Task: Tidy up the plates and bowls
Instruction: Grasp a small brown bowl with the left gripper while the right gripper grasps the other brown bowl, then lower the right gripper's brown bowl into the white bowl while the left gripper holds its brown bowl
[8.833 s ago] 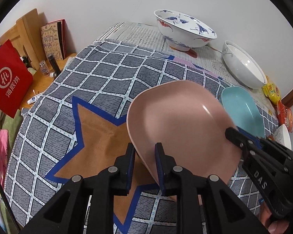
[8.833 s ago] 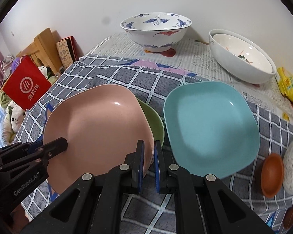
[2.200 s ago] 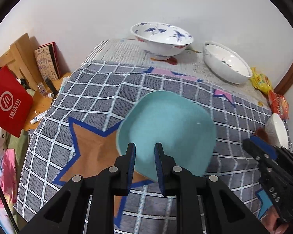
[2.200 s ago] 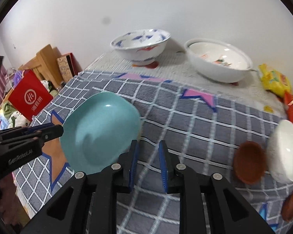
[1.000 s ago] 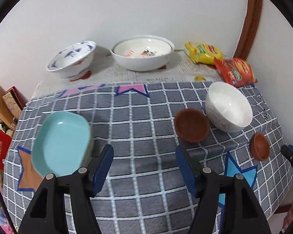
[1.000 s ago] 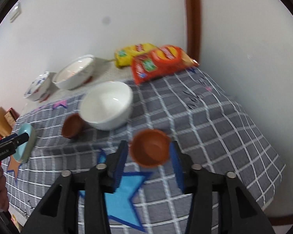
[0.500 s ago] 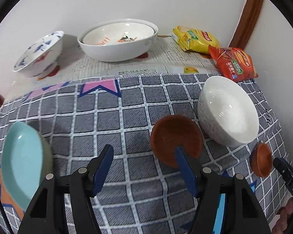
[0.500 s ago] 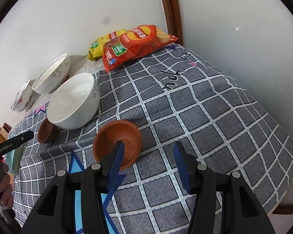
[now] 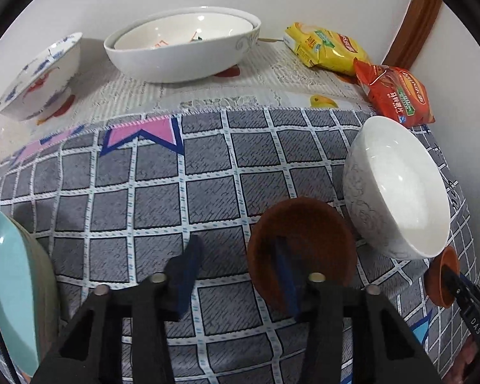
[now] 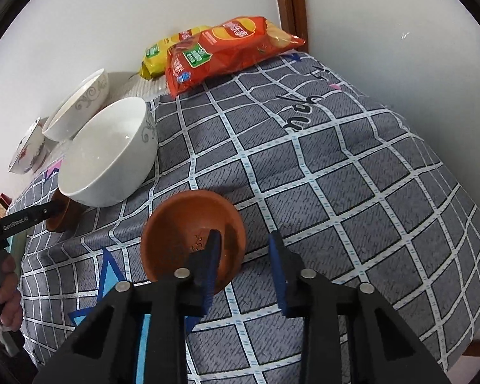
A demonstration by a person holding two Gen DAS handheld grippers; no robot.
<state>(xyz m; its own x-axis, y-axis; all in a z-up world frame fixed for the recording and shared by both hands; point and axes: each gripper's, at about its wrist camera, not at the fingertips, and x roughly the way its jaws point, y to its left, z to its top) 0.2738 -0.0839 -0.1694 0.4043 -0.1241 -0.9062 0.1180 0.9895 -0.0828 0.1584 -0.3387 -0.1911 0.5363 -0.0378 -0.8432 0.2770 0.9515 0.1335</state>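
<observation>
My left gripper (image 9: 236, 268) is open; its right finger reaches inside a brown bowl (image 9: 304, 240), its left finger stays outside over the cloth. My right gripper (image 10: 244, 262) is open; its left finger is inside a smaller brown bowl (image 10: 188, 233), its right finger outside, so the jaws straddle the near-right rim. A white bowl (image 9: 396, 185) stands between the two brown bowls and also shows in the right wrist view (image 10: 108, 160). A teal plate (image 9: 6, 284) on a stack lies at the far left.
A large white bowl (image 9: 182, 44) and a blue-patterned bowl (image 9: 38, 76) stand at the back by the wall. Yellow (image 9: 326, 48) and red (image 9: 396, 96) snack bags lie at the back right corner. The table edge drops off on the right (image 10: 448, 224).
Both grippers left the stacked plates, opened and moved right. In the last half second each came down over its brown bowl, one finger inside the rim.
</observation>
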